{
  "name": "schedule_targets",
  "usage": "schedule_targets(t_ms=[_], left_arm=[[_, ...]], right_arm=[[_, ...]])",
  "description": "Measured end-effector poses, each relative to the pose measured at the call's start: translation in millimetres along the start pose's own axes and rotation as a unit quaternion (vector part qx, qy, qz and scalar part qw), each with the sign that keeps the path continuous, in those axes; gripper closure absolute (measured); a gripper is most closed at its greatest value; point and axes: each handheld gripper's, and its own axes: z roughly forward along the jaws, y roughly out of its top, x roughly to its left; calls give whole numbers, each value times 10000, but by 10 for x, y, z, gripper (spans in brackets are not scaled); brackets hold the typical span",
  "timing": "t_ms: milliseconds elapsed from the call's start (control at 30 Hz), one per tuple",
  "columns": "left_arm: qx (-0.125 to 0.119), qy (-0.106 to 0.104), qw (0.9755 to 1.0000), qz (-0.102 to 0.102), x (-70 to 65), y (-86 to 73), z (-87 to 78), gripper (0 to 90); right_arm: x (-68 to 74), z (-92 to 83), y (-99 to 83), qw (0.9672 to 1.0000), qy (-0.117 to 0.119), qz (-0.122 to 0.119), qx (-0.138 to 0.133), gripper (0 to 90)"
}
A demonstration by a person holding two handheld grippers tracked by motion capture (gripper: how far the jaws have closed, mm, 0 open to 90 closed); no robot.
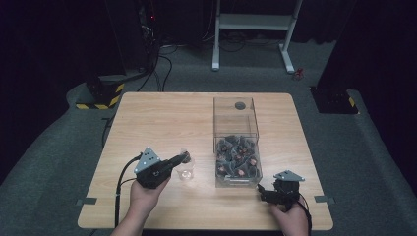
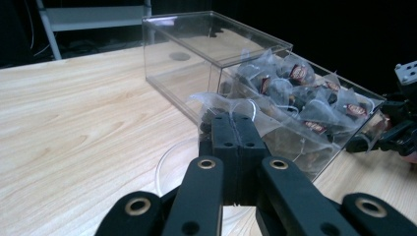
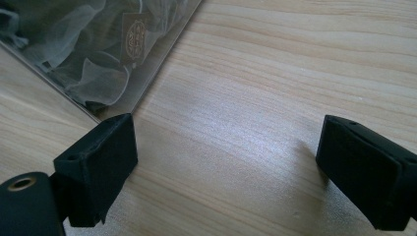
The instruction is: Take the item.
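My left gripper is shut on a mesh tea bag, which sticks out past its tips. It hangs just over a small clear cup on the wooden table. To the right stands a clear plastic box, its near half piled with several tea bags. My right gripper stands open low over the table at the box's near right corner, with nothing between its jaws.
A dark round spot shows at the box's far end. Beyond the table stand a white desk frame, a black stand with yellow-black tape at left and a black base at right. Cables trail on the grey floor.
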Motion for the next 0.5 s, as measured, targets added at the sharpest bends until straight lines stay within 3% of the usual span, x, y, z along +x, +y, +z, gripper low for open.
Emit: schedule_targets(t_ms=[500], left_arm=[[239, 38, 9996, -109, 38, -156, 66, 899]], right_arm=[[2, -1, 1, 10000, 1, 14, 4, 83]])
